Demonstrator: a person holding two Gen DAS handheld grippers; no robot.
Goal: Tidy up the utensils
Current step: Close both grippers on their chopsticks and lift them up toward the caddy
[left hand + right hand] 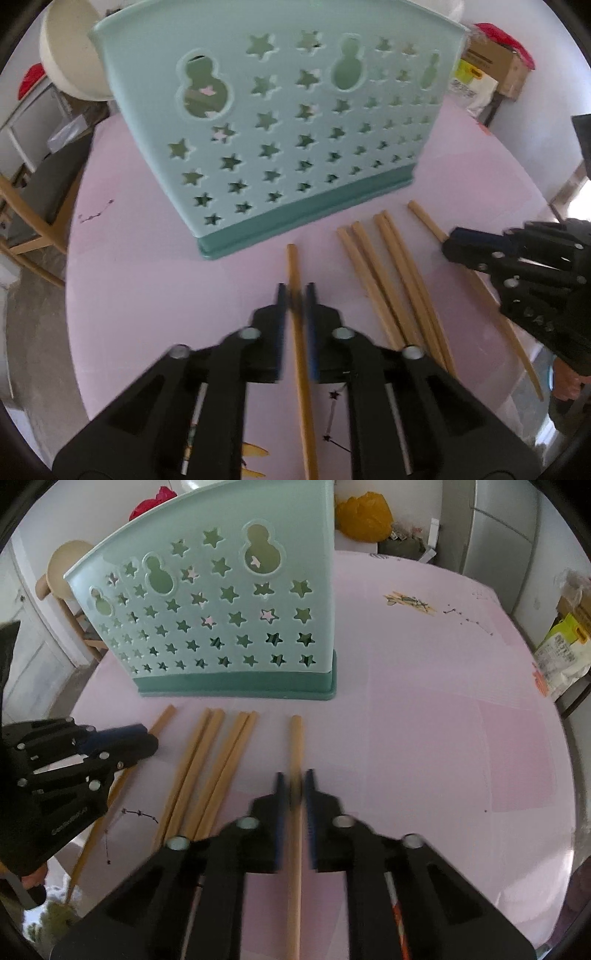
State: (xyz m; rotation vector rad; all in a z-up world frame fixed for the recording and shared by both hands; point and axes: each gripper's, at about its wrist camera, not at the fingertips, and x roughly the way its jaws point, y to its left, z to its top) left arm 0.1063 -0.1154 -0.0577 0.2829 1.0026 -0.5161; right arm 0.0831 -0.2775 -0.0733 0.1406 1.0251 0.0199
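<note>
Wooden chopstick (pixel 295 280) pinched in left hand-held gripper (pixel 295 295); right hand-held gripper (pixel 293 786) pinching rightmost chopstick (pixel 295 746).

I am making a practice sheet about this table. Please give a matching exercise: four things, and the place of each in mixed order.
Things:
1 holder
2 left gripper
3 right gripper
4 middle chopsticks

Places:
a lying between the two grippers
b around the leftmost chopstick
c upright behind the chopsticks
d around the rightmost chopstick

Pairs: 1-c, 2-b, 3-d, 4-a
</note>
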